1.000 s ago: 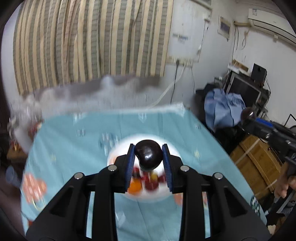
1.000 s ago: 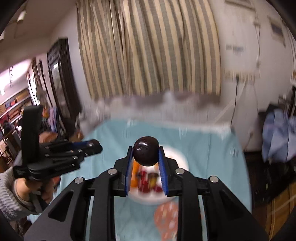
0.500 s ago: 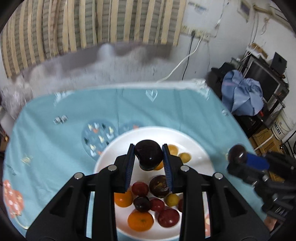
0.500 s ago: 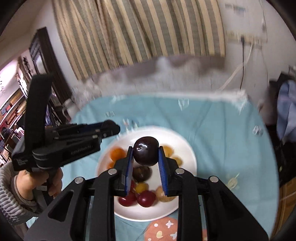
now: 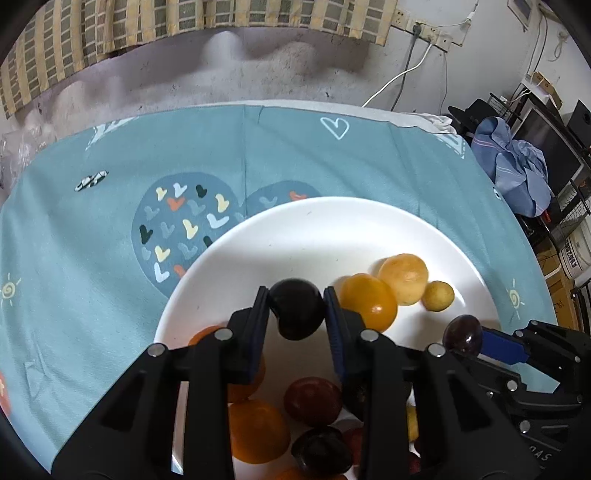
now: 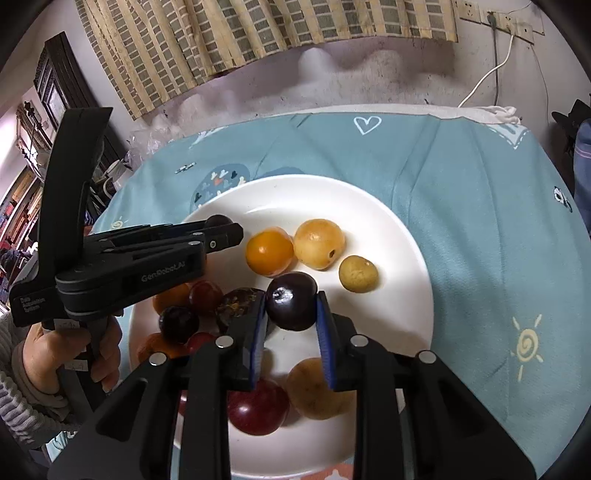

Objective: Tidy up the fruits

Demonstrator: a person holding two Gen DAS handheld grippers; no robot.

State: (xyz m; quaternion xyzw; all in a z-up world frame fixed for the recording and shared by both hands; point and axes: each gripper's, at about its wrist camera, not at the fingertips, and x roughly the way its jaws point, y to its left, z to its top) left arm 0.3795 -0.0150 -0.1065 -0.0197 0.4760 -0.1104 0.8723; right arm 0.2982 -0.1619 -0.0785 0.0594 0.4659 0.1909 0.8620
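Observation:
A white plate (image 5: 317, 229) (image 6: 399, 236) on the blue cloth holds several small fruits: orange, yellow, red and dark ones. My left gripper (image 5: 296, 314) is shut on a dark plum (image 5: 297, 312), low over the plate's left half. My right gripper (image 6: 291, 310) is shut on another dark plum (image 6: 291, 301), just above the plate's middle. In the left wrist view the right gripper's plum (image 5: 462, 334) shows at the plate's right rim. From the right wrist view, the left gripper (image 6: 221, 225) reaches in from the left over the plate.
The blue patterned tablecloth (image 5: 92, 229) (image 6: 498, 240) covers a round table. A stained wall and striped curtain (image 6: 258, 29) stand behind. A blue garment (image 5: 517, 173) and shelves sit at the right. A hand (image 6: 74, 354) in a grey sleeve holds the left gripper.
Both grippers have come down and forward toward the plate, each still holding its plum. The plate and fruits now fill much more of both views.

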